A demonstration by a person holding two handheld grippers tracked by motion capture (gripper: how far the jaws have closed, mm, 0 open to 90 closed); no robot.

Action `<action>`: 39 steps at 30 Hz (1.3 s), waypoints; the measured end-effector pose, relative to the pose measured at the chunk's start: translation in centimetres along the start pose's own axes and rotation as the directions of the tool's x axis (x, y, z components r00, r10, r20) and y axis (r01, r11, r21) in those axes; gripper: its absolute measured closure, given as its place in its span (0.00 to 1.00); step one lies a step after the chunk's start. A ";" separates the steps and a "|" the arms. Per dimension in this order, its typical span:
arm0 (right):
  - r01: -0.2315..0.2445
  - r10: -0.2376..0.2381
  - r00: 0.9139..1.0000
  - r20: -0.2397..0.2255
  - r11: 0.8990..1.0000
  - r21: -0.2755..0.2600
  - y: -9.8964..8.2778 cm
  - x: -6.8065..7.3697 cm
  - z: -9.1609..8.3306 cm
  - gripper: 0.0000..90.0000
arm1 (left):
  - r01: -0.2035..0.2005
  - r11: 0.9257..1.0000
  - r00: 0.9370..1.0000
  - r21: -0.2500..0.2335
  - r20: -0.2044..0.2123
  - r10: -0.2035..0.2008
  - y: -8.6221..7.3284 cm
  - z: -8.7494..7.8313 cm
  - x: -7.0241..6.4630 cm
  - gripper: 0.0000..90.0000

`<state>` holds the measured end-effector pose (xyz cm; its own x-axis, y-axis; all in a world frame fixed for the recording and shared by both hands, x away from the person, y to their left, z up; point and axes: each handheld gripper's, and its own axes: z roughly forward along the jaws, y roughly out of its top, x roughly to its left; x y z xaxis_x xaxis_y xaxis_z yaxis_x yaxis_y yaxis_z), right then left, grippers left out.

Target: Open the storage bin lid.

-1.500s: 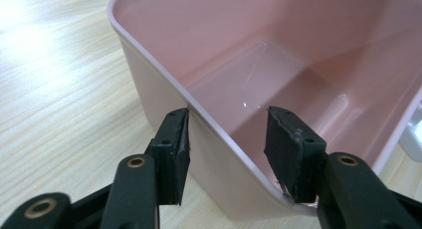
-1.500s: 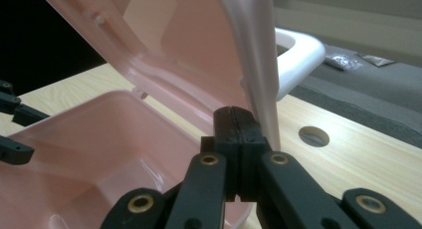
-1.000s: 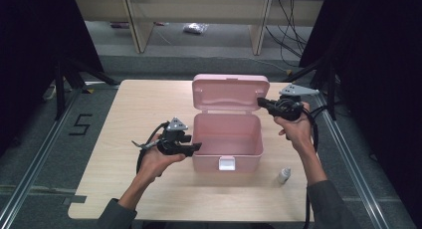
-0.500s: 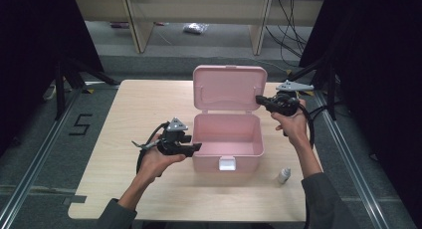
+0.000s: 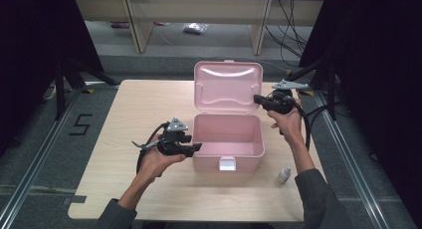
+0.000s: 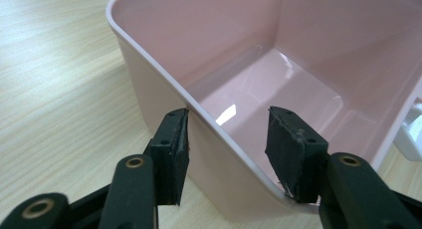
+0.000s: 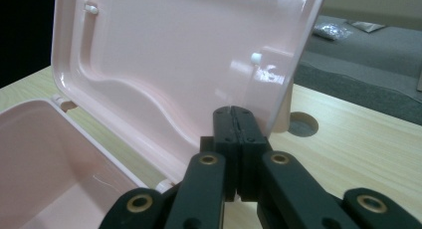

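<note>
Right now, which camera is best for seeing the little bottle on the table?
The high view: the small bottle stands whole on the table, right of the pink box, near the person's right sleeve. The left gripper view looks into the box instead, and the right gripper view faces its raised lid.

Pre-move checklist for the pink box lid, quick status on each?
1. Pink plastic box interior empty: ok.
2. Hinged pink lid standing up, open: ok.
3. Right gripper jaws shut, tips at the lid's side edge: ok; contact cannot tell.
4. Left gripper jaws straddle the box's side wall, gap showing: not clamped, not ok.
5. Small white bottle apart from box: ok.
</note>
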<state>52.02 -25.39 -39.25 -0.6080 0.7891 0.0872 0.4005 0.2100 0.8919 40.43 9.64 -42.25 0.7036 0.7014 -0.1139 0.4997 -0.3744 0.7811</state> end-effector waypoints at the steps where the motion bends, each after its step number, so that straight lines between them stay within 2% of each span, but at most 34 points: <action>1: -0.017 0.017 1.000 -0.007 1.000 0.017 0.0 0.1 0.0 1.00 | 0.002 1.000 1.000 -0.001 -0.001 -0.002 0.0 0.0 0.0 0.57; 2: -0.008 0.008 1.000 -0.008 1.000 0.001 0.0 -0.1 0.1 0.99 | 0.004 1.000 1.000 -0.002 -0.001 -0.004 0.0 0.0 0.0 0.57; 4: -0.019 0.019 1.000 -0.008 1.000 0.015 0.0 0.0 0.2 0.99 | 0.004 1.000 1.000 -0.002 -0.001 -0.004 0.0 0.0 0.0 0.57; 6: 0.006 -0.006 1.000 -0.001 1.000 0.009 0.0 -0.2 0.4 0.98 | 0.008 1.000 1.000 -0.003 -0.003 -0.008 0.0 0.0 -0.1 0.57; 8: 0.007 -0.007 1.000 0.009 1.000 0.019 0.1 -0.2 0.2 0.97 | 0.010 1.000 1.000 -0.002 0.009 -0.010 0.0 0.0 -0.1 0.55; 9: -0.019 0.019 1.000 0.004 1.000 0.013 0.0 0.0 0.2 0.97 | 0.011 1.000 1.000 -0.001 0.006 -0.011 0.0 0.0 -0.2 0.54; 10: -0.001 0.001 1.000 0.007 1.000 0.001 0.1 -0.1 0.1 0.97 | 0.006 1.000 1.000 -0.001 0.005 -0.006 0.0 0.0 -0.2 0.53; 14: -0.020 0.021 1.000 -0.006 1.000 0.009 0.4 0.3 -0.5 0.94 | 0.001 1.000 1.000 0.004 0.003 -0.001 0.0 -0.1 -0.3 0.53; 15: 0.011 -0.011 1.000 0.000 1.000 0.006 0.5 0.3 -0.8 0.94 | 0.006 1.000 1.000 0.000 0.001 -0.006 0.0 0.0 -0.3 0.53; 17: 0.004 -0.004 1.000 -0.002 1.000 0.022 0.6 0.7 -1.3 0.92 | 0.004 1.000 1.000 0.003 -0.002 -0.004 0.0 0.0 -0.2 0.53; 19: 0.012 -0.013 1.000 0.019 0.999 0.040 0.7 1.0 -1.8 0.90 | 0.005 1.000 1.000 0.003 0.005 -0.005 0.0 -0.1 -0.2 0.53; 20: 0.037 -0.039 0.999 0.022 0.997 0.063 0.8 0.9 -2.3 0.88 | 0.004 1.000 1.000 0.003 0.005 -0.004 0.0 -0.1 -0.2 0.53; 21: 0.025 -0.026 1.000 0.018 0.998 0.061 0.7 1.2 -2.4 0.87 | 0.008 1.000 1.000 0.000 -0.003 -0.008 0.0 0.0 -0.3 0.53; 22: 0.045 -0.048 0.998 0.033 0.996 0.071 0.8 1.2 -2.9 0.84 | 0.012 1.000 1.000 -0.002 -0.002 -0.012 0.0 0.0 -0.3 0.53; 23: 0.040 -0.042 0.999 0.022 0.996 0.085 0.8 1.4 -3.3 0.83 | 0.005 1.000 1.000 0.004 0.006 -0.005 0.0 -0.1 -0.3 0.53; 24: 0.061 -0.062 0.998 0.006 0.995 0.081 0.8 1.2 -3.7 0.82 | 0.003 1.000 1.000 0.007 0.004 -0.003 0.0 -0.1 -0.3 0.53; 25: 0.028 -0.027 1.000 -0.009 0.996 0.089 0.6 1.6 -4.0 0.81 | 0.009 1.000 1.000 0.000 -0.001 -0.009 0.0 -0.1 -0.3 0.54; 26: 0.034 -0.035 0.999 0.005 0.994 0.101 0.6 1.7 -4.4 0.80 | 0.005 1.000 1.000 0.005 0.003 -0.005 0.0 -0.1 -0.3 0.54; 27: 0.067 -0.068 0.998 0.002 0.992 0.109 0.5 1.6 -4.7 0.79 | 0.002 1.000 1.000 0.008 0.004 -0.002 0.0 -0.1 -0.3 0.53; 28: 0.037 -0.037 0.999 -0.003 0.994 0.107 0.3 2.0 -4.9 0.77 | 0.005 1.000 1.000 0.004 -0.001 -0.005 0.0 -0.1 -0.3 0.54; 29: 0.039 -0.039 0.999 -0.001 0.991 0.124 0.3 2.1 -5.3 0.76 | 0.005 1.000 1.000 0.004 0.006 -0.005 0.0 -0.1 -0.3 0.54; 30: 0.061 -0.063 0.998 0.011 0.991 0.117 0.1 2.0 -5.5 0.73 | 0.004 1.000 1.000 0.005 0.007 -0.004 0.0 -0.1 -0.3 0.54; 31: 0.041 -0.042 0.999 0.006 0.988 0.147 0.0 2.3 -5.8 0.72 | 0.001 1.000 1.000 0.006 0.007 -0.001 0.0 -0.2 -0.3 0.54; 34: 0.083 -0.087 0.996 0.021 0.984 0.160 -0.5 2.6 -6.3 0.70 | 0.001 1.000 1.000 0.004 0.003 -0.001 0.0 -0.2 -0.3 0.54; 35: 0.071 -0.075 0.997 0.013 0.981 0.179 -0.7 2.8 -6.6 0.70 | 0.001 1.000 1.000 0.005 0.007 -0.001 0.0 -0.2 -0.3 0.54; 36: 0.074 -0.076 0.997 0.004 0.982 0.173 -0.9 2.9 -6.8 0.68 | 0.003 1.000 1.000 0.002 0.004 -0.003 0.0 -0.2 -0.3 0.53; 37: 0.082 -0.087 0.996 0.017 0.981 0.177 -1.0 2.9 -7.1 0.67 | 0.001 1.000 1.000 0.005 0.005 -0.001 0.0 -0.2 -0.3 0.53; 38: 0.081 -0.085 0.996 0.012 0.979 0.188 -1.1 3.1 -7.3 0.66 | 0.032 0.999 0.999 0.019 0.005 -0.033 -0.1 -0.3 -0.5 0.54; 39: 0.082 -0.086 0.996 0.015 0.978 0.194 -1.3 3.2 -7.6 0.65 | 0.002 1.000 1.000 0.004 0.009 -0.002 0.0 -0.2 -0.3 0.53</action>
<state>44.38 -27.53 -36.82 -0.6298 0.7768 0.0031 0.4747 0.3817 0.7930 40.11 9.58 -42.06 0.7072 0.6967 -0.1204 0.5028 -0.3758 0.7785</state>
